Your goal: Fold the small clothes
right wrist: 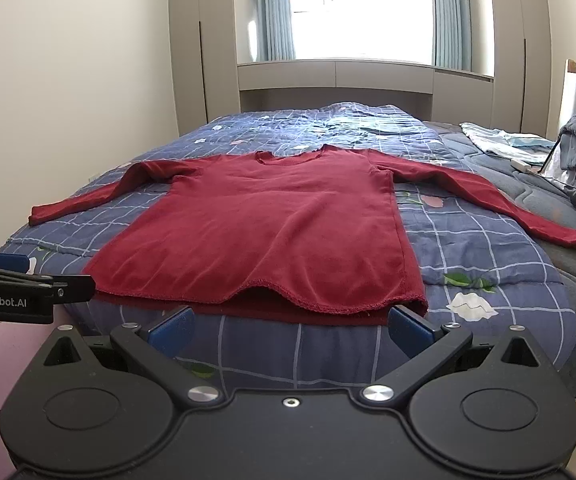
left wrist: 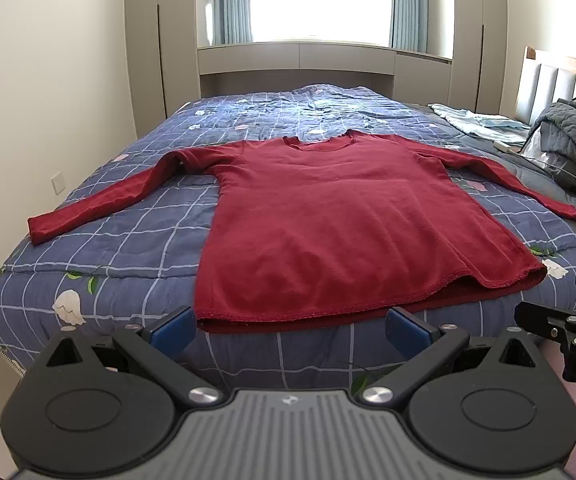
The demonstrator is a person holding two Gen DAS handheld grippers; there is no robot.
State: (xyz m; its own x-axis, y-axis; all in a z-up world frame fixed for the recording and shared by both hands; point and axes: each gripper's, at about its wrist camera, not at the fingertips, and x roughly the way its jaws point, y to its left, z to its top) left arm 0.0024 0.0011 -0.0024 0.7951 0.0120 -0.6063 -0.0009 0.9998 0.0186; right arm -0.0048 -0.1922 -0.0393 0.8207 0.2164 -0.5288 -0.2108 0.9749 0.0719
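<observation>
A dark red long-sleeved shirt (left wrist: pixel 327 224) lies flat on the bed, neck away from me, both sleeves spread out to the sides, hem at the near edge. It also shows in the right wrist view (right wrist: pixel 272 224). My left gripper (left wrist: pixel 291 330) is open and empty, just short of the hem's left half. My right gripper (right wrist: pixel 289 330) is open and empty, just short of the hem's right half. The right gripper also shows at the right edge of the left wrist view (left wrist: pixel 567 320), and the left gripper at the left edge of the right wrist view (right wrist: pixel 16 288).
The bed has a blue checked quilt (left wrist: pixel 128 240). A grey blanket pile (left wrist: pixel 571 136) and light blue clothes (left wrist: pixel 475 120) lie at the far right by the headboard (left wrist: pixel 559 80). Cupboards and a window stand behind the bed.
</observation>
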